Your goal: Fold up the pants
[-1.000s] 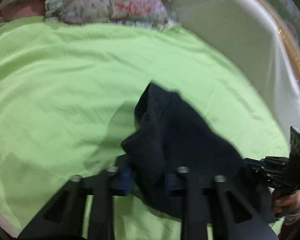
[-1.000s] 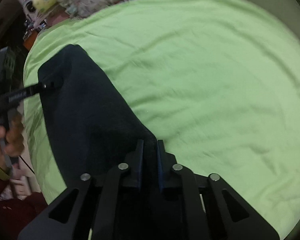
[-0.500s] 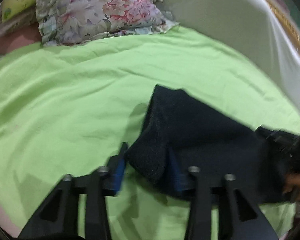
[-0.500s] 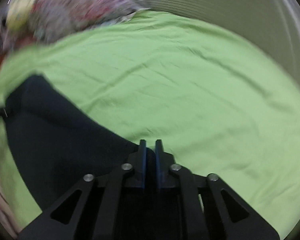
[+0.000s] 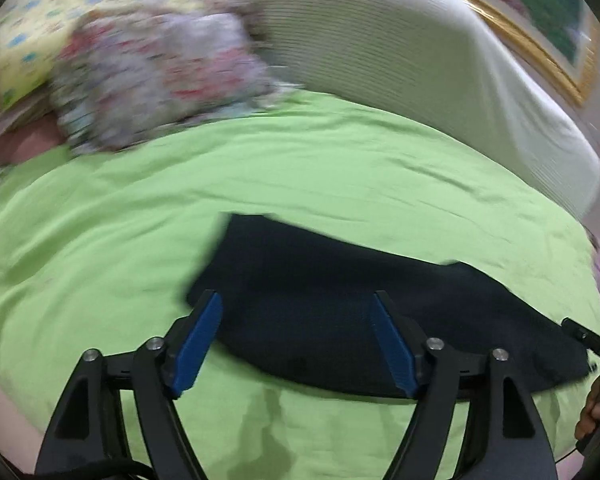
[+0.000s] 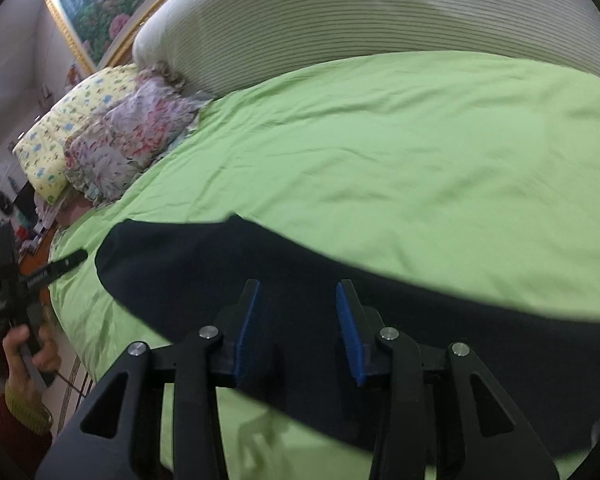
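Note:
Dark navy pants (image 5: pixel 340 304) lie flat on the green bed sheet (image 5: pixel 300 184), as a long strip near the bed's front edge; they also show in the right wrist view (image 6: pixel 284 264). My left gripper (image 5: pixel 296 312) is open, its blue pads (image 5: pixel 200 336) spread wide just above the left end of the pants. My right gripper (image 6: pixel 296 300) is open over the other part of the pants, holding nothing. The left gripper's tip (image 6: pixel 66 262) shows at the far left of the right wrist view.
A floral pillow (image 5: pixel 156 80) and a yellow patterned pillow (image 6: pixel 68 132) lie at the head of the bed. A striped white headboard cushion (image 6: pixel 380 20) runs along the back. A framed painting (image 6: pixel 100 4) hangs behind. The bed's edge and floor (image 6: pixel 72 384) are at left.
Both grippers have opened and let go of the pants. The pants, held bunched up before, now lie spread flat on the sheet. Both views have tilted upward.

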Motion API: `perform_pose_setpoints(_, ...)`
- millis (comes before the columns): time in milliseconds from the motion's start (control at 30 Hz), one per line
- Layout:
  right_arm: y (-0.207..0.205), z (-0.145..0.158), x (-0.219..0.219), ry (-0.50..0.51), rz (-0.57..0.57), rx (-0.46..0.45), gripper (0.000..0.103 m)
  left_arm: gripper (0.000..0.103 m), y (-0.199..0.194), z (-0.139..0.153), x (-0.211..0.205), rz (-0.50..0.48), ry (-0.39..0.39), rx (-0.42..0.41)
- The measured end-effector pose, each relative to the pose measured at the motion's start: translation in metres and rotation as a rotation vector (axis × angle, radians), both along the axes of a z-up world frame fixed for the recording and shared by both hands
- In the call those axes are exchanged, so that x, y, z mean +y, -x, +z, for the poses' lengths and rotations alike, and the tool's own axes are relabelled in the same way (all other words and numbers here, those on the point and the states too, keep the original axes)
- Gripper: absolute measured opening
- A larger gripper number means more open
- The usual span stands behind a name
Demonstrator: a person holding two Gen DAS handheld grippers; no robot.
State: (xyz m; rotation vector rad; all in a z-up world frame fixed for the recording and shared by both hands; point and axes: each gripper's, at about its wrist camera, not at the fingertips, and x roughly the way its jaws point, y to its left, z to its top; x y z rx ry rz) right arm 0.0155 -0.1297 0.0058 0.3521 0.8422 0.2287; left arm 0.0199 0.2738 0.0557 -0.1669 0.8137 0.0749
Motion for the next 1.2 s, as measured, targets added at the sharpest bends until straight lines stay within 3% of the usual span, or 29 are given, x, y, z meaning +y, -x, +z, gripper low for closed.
perform_pose_setpoints(133,0.052,-0.008,-0.037,-0.033,-0.131,0.027,0.050,0.077,-0.017,-0.001,-0.071,-0.182,-0.018,0.013)
perform_pose_setpoints(467,0.124,-0.038,-0.106,-0.139,-0.385,0.100,0.052,0.079,-0.047,-0.023,-0.229,-0.581,-0.078,0.104)
perform_pose_setpoints(633,0.129,-0.053,-0.131,-0.259,-0.498,0.104,0.057,0.079,-0.054,-0.030,-0.290,-0.744,-0.096,0.157)
perform_pose_setpoints(733,0.128,-0.060,-0.139,-0.347,-0.548,0.083,0.058,0.080,-0.060,-0.035,-0.313,-0.818,-0.071,0.201)
perform_pose_setpoints(1000,0.118,-0.066,-0.154,-0.465,-0.605,-0.004,0.058,0.080,-0.081,-0.053,-0.380,-1.038,0.000,0.343)
perform_pose_setpoints(1033,0.123,-0.069,-0.160,-0.465,-0.607,-0.009,0.057,0.080,-0.084,-0.056,-0.392,-1.061,-0.004,0.355)
perform_pose_setpoints(1100,0.118,-0.070,-0.161,-0.447,-0.617,-0.010,0.039,0.080,-0.089,-0.061,-0.407,-1.092,0.002,0.377)
perform_pose_setpoints(1133,0.116,-0.073,-0.162,-0.447,-0.622,-0.003,0.021,0.080,-0.092,-0.064,-0.415,-1.103,0.001,0.389)
perform_pose_setpoints(1167,0.116,-0.077,-0.166,-0.465,-0.628,-0.003,0.012,0.080,-0.094,-0.067,-0.423,-1.117,0.002,0.402)
perform_pose_setpoints(1200,0.118,-0.080,-0.170,-0.499,-0.631,-0.016,0.011,0.080,-0.097,-0.070,-0.432,-1.138,0.003,0.414)
